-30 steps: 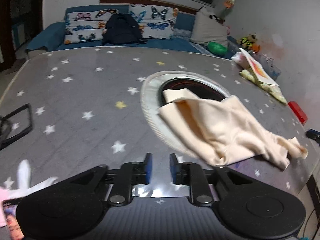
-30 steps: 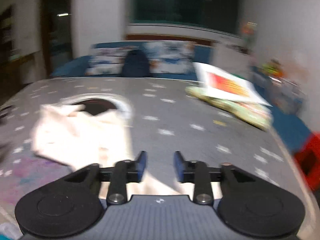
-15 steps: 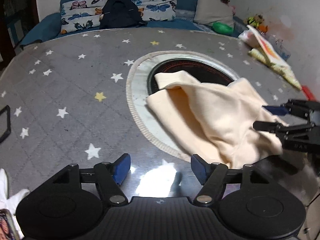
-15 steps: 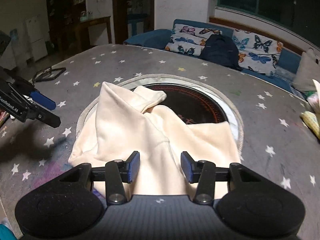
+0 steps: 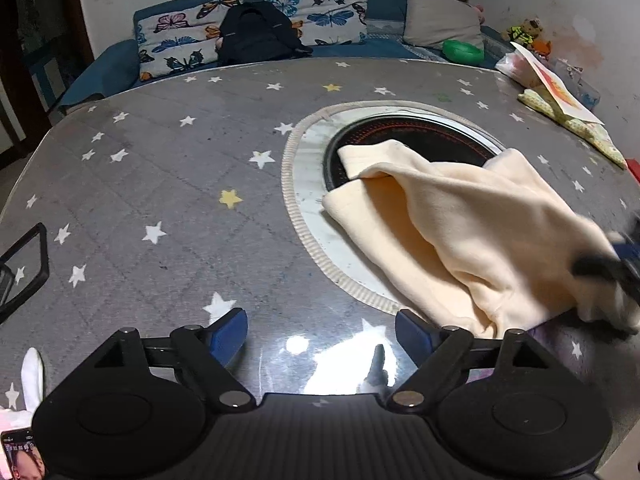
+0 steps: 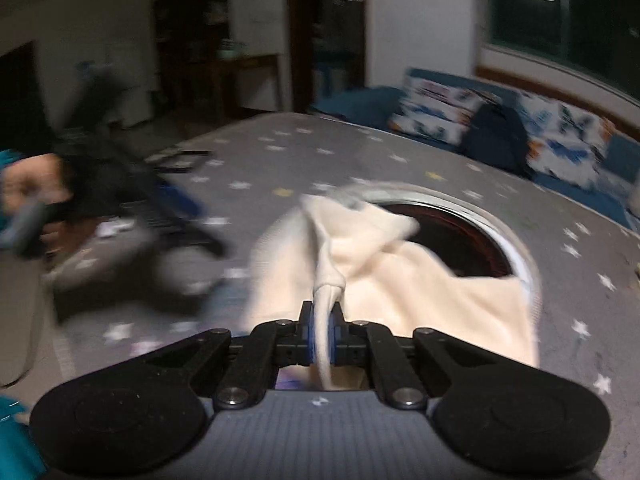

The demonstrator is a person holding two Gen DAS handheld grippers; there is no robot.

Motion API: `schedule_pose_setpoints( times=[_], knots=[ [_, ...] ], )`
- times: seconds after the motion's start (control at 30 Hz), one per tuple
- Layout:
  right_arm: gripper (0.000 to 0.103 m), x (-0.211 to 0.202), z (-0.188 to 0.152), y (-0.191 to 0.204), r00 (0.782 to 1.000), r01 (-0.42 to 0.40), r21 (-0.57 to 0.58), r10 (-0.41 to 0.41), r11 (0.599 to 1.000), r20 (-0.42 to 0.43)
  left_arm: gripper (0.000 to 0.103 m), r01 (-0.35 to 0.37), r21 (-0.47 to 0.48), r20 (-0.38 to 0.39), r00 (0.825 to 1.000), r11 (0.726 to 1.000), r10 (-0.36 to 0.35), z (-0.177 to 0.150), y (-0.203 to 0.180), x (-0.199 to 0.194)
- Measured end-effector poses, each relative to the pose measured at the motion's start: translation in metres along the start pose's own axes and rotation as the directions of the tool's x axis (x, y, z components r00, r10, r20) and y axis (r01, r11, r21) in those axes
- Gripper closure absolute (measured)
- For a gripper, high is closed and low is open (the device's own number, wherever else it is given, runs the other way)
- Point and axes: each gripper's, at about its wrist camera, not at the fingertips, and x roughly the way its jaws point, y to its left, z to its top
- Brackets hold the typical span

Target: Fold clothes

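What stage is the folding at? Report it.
Early. Done: the right gripper has clamped a bunched edge of the cream garment. In hand: the left gripper is open above the starred tablecloth, holding nothing. Left: the garment lies crumpled over the round cooktop; no neat fold shows.

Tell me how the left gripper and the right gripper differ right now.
The left gripper has its jaws spread wide; the right gripper has them shut. The left gripper holds nothing and sits over bare table; the right gripper pinches a bunched edge of the cream garment. The left gripper's view is sharp; the right gripper's view is blurred. Both have black bodies and blue finger pads.
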Motion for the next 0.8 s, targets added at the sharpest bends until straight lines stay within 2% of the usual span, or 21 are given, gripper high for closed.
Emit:
schedule_pose_setpoints(
  times=[0.1,0.17,0.23,0.3,0.37,0.43,0.47,0.5,0.6,0.73,0.8],
  knots=[
    [0.098,-0.014,-0.006,0.041,0.993,-0.116,-0.106,0.115,0.988,-0.016,0.019,-0.002,-0.017,0.012,1.000,1.000,0.002,0.001,0.004,-0.003],
    [0.098,-0.012,-0.018,0.072,0.974,-0.223,-0.178,0.210,0.959,-0.089,0.018,0.001,-0.024,0.022,1.000,1.000,0.000,0.002,0.005,-0.006],
    [0.097,-0.006,-0.029,0.090,0.954,-0.287,-0.202,0.260,0.936,-0.148,0.017,0.009,-0.030,0.035,0.999,1.000,-0.008,0.004,0.004,-0.010],
    [0.093,0.003,-0.039,0.104,0.932,-0.343,-0.192,0.307,0.920,-0.196,0.015,0.024,-0.031,0.045,0.999,0.999,-0.023,0.005,0.002,-0.012],
    [0.083,0.008,-0.042,0.111,0.915,-0.379,-0.176,0.340,0.908,-0.215,0.014,0.044,-0.025,0.050,0.998,0.999,-0.043,0.006,-0.002,-0.013],
    [0.083,0.004,-0.037,0.106,0.916,-0.382,-0.165,0.349,0.909,-0.198,0.013,0.059,-0.016,0.051,0.997,0.998,-0.058,0.006,-0.006,-0.012],
    [0.081,0.000,-0.031,0.099,0.920,-0.375,-0.155,0.347,0.914,-0.183,0.013,0.064,-0.011,0.049,0.997,0.998,-0.063,0.006,-0.009,-0.010],
    [0.074,-0.004,-0.026,0.091,0.928,-0.359,-0.145,0.335,0.922,-0.164,0.013,0.069,-0.005,0.047,0.997,0.998,-0.068,0.006,-0.011,-0.007],
    [0.069,-0.015,-0.008,0.056,0.962,-0.264,-0.094,0.256,0.960,-0.092,0.014,0.065,-0.026,0.034,0.997,0.998,-0.064,0.010,-0.013,0.006],
    [0.068,-0.019,0.010,0.005,0.984,-0.174,0.035,0.175,0.984,-0.040,0.015,0.066,-0.051,0.016,0.998,0.997,-0.065,0.018,-0.015,0.026],
    [0.068,-0.017,0.016,-0.015,0.997,-0.071,0.040,0.072,0.997,-0.020,0.016,0.055,-0.043,0.011,0.998,0.998,-0.055,0.022,-0.017,0.034]
  ],
)
